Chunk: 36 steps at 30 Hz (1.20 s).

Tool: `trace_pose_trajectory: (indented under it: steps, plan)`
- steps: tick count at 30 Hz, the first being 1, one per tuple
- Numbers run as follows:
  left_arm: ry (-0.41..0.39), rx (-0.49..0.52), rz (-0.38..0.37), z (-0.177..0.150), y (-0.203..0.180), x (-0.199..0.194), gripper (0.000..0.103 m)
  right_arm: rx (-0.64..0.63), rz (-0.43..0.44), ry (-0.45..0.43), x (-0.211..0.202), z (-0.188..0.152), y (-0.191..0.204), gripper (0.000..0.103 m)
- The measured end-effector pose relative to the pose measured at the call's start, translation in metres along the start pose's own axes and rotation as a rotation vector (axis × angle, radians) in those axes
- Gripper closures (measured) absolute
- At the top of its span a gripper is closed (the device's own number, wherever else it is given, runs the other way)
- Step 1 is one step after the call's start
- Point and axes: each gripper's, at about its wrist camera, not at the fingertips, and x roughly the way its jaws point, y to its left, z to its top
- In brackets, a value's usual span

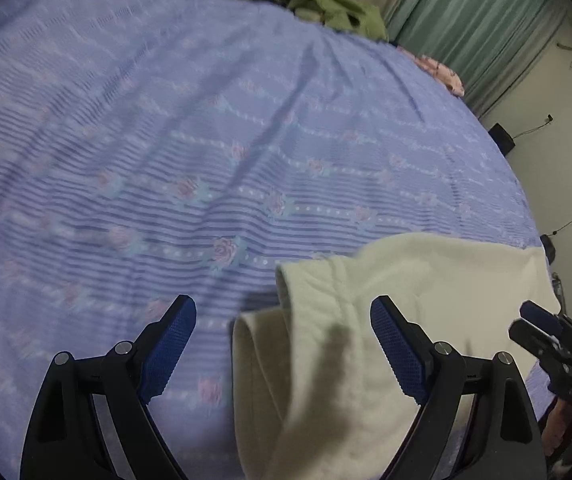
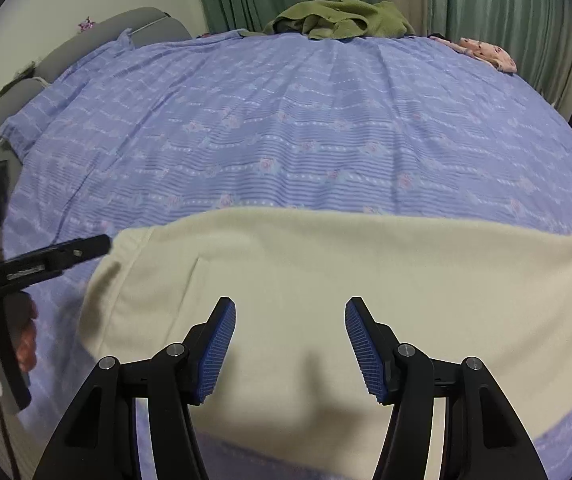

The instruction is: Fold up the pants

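Observation:
Cream fleece pants (image 2: 326, 264) lie folded flat on the lavender flowered bedsheet (image 2: 286, 120), near the bed's front edge. My right gripper (image 2: 291, 304) hovers over their middle, open, its blue pads apart and nothing pressed between them. In the left wrist view the pants (image 1: 406, 280) fill the lower right, with a rolled fold at their left end. My left gripper (image 1: 283, 304) stands wide open over that end, one finger above bare sheet and the other above the cloth. The right gripper (image 1: 542, 320) shows at the right edge there.
A crumpled olive-green garment (image 2: 346, 16) lies at the bed's far edge, and a pink patterned cloth (image 2: 486, 54) at the far right corner. Green curtains hang behind. A grey headboard (image 2: 86, 44) is at the left. A hand (image 2: 26, 344) holds the left gripper's handle.

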Motion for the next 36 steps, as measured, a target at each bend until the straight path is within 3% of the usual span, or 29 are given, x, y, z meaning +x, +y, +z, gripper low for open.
trace_pose_trajectory:
  steps: [6,9,10,12,13,15,18,20,22,25,26,31,36]
  plan:
    - [0.081,-0.035,-0.114,0.013,0.002,0.047,0.015,-0.014,-0.013,0.036,0.016,-0.006,0.002,0.044]
    - [0.125,-0.023,-0.186,0.012,-0.007,0.058,0.035,-0.013,-0.007,0.055,0.022,-0.011,0.004,0.044]
    - [0.129,-0.025,-0.212,0.011,-0.01,0.056,0.043,-0.014,-0.004,0.058,0.022,-0.012,0.004,0.044]
    - [0.114,-0.022,-0.247,0.011,-0.012,0.041,0.047,-0.02,-0.001,0.061,0.021,-0.014,0.006,0.044]
    - [0.088,-0.024,-0.311,0.01,-0.01,0.028,0.049,-0.023,0.005,0.06,0.02,-0.015,0.007,0.044]
    - [0.049,-0.032,-0.431,0.009,-0.004,0.007,0.05,-0.021,0.011,0.052,0.016,-0.016,0.008,0.044]
    - [0.083,-0.023,-0.502,0.006,-0.003,0.008,0.05,-0.004,0.028,0.04,0.015,-0.013,0.01,0.044]
    - [0.178,-0.054,-0.477,-0.001,-0.002,0.028,0.05,-0.003,0.04,0.034,0.015,-0.011,0.013,0.044]
    - [0.198,-0.084,-0.454,-0.006,-0.001,0.037,0.051,-0.006,0.037,0.029,0.015,-0.01,0.017,0.044]
    - [0.163,-0.13,-0.46,-0.01,0.003,0.029,0.082,-0.02,0.037,0.029,0.013,-0.011,0.021,0.044]
    - [0.152,-0.135,-0.453,-0.013,0.003,0.021,0.086,-0.024,0.035,0.03,0.013,-0.011,0.022,0.044]
    - [0.004,-0.002,-0.372,-0.02,-0.009,-0.029,0.088,0.0,0.056,0.017,0.004,-0.011,0.024,0.045]
    - [0.093,-0.063,-0.246,-0.019,0.018,0.016,0.088,-0.045,0.05,0.009,0.009,-0.008,0.039,0.045]
